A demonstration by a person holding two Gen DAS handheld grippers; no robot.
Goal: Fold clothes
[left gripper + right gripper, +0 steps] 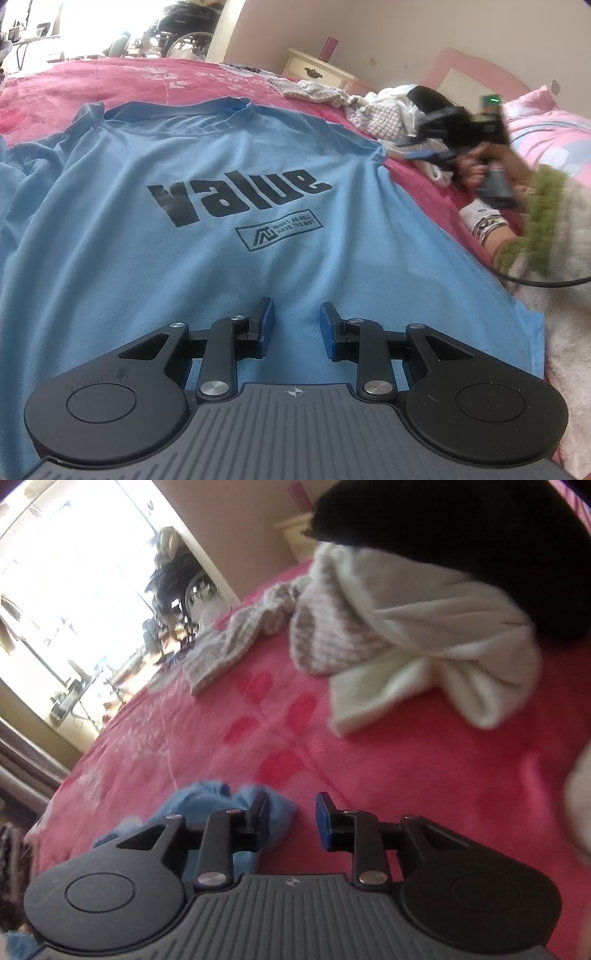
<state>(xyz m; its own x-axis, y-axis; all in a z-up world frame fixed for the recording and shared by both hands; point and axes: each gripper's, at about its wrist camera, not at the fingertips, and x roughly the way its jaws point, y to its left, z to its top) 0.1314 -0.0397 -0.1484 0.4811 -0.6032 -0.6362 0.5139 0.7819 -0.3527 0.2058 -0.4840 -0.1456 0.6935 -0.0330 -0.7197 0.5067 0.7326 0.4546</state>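
Blue t-shirt (207, 206) lies spread flat, print up, on the pink bedspread (92, 85). Left gripper (297, 325) hovers angled down over the shirt's lower part, jaws partly apart, nothing between them. Right hand (476, 166) is raised beside the shirt's right shoulder, blurred. Right gripper (291, 821) has a small gap, empty; a bunched blue sleeve (221, 797) lies just past its left finger. Unfolded clothes pile (406, 635) lies beyond.

Sunlit window (55, 572), cream nightstand (317, 70)
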